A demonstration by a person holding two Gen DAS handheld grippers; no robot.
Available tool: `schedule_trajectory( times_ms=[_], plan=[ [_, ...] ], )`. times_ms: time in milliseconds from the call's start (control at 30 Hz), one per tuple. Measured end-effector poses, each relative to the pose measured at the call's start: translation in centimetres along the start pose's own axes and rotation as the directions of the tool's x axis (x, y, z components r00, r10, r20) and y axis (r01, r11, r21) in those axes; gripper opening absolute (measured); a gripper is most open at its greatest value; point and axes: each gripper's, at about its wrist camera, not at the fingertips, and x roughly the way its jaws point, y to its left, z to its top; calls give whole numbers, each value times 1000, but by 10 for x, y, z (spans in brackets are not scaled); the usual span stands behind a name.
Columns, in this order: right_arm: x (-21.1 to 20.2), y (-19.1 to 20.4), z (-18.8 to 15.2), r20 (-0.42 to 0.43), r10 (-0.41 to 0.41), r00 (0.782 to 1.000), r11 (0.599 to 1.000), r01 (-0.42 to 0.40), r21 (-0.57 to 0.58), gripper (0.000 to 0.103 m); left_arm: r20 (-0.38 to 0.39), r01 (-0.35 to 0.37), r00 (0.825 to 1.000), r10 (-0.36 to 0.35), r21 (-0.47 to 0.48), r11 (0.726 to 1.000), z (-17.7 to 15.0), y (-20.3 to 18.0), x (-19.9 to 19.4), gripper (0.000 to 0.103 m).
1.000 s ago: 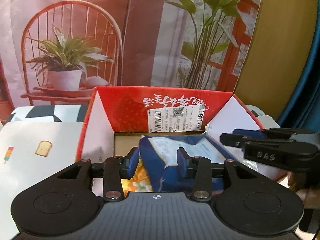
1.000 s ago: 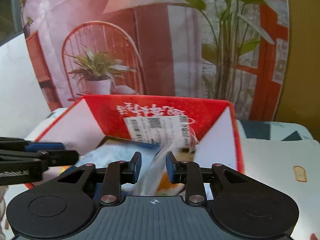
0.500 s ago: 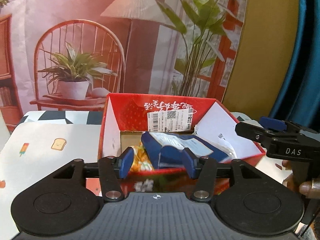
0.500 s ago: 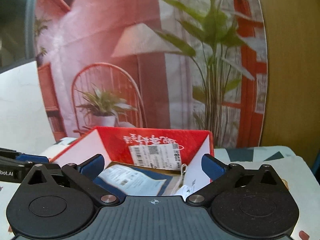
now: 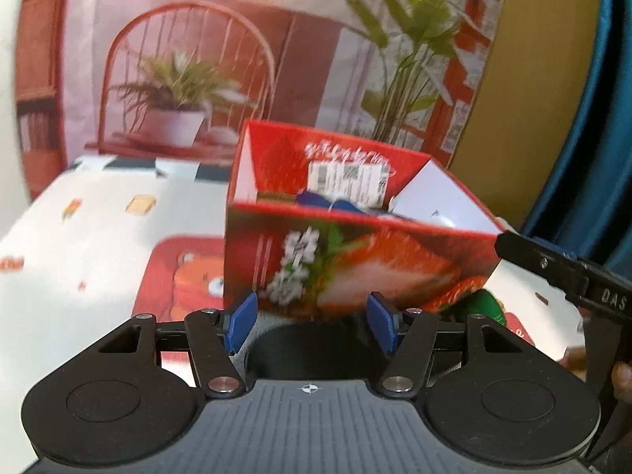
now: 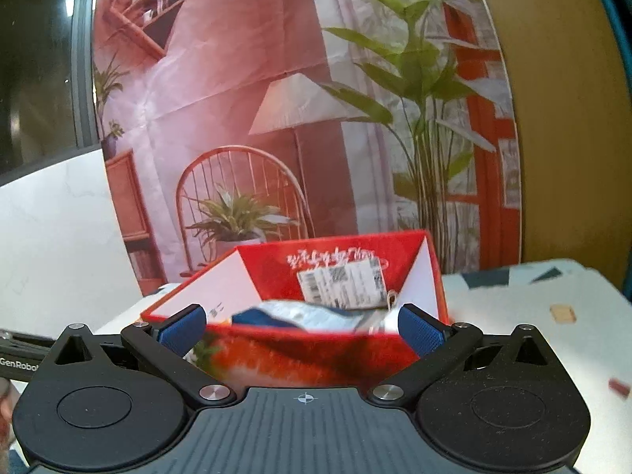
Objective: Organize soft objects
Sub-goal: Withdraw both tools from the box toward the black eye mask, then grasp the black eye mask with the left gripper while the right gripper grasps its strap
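A red strawberry-print cardboard box (image 5: 355,260) stands open on the table; it also shows in the right wrist view (image 6: 316,359). A blue soft package (image 5: 316,199) lies inside it, seen too in the right wrist view (image 6: 300,316), with a clear plastic bag (image 6: 375,316) beside it. My left gripper (image 5: 312,322) is open and empty, in front of the box. My right gripper (image 6: 302,330) is wide open and empty, in front of the box rim. The right gripper also shows at the right edge of the left wrist view (image 5: 561,276).
A black round object (image 5: 308,349) sits just under my left fingers. A green item (image 5: 488,308) lies at the box's right front corner. A red bear-print mat (image 5: 181,276) lies left of the box. A printed backdrop (image 6: 276,118) stands behind the table.
Both grippers have let go of the packages, opened and pulled back out of the box toward the front. The blue package and the plastic bag stay inside the box.
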Motion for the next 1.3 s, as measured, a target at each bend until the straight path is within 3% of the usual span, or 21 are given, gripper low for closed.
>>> schedule_trajectory(
  times_ms=[233, 433, 733, 1067, 1300],
  plan=[
    [11, 5, -41, -130, 9, 991, 1000, -8, 7, 103, -39, -58, 998, 58, -9, 998, -28, 3, 10, 63],
    [21, 9, -63, -165, -36, 986, 998, 28, -51, 103, -42, -81, 996, 79, -49, 995, -40, 13, 12, 55],
    [44, 0, -85, -228, -65, 972, 997, 52, -63, 102, -70, -79, 995, 75, -54, 995, -52, 13, 19, 55],
    [52, 8, -92, -281, -32, 959, 995, 4, -100, 97, -79, -54, 996, 47, -93, 994, -55, 20, 27, 55],
    [54, -2, -92, -303, -4, 953, 1000, -5, -28, 97, -76, -44, 996, 38, -91, 995, -57, 20, 27, 55]
  ],
)
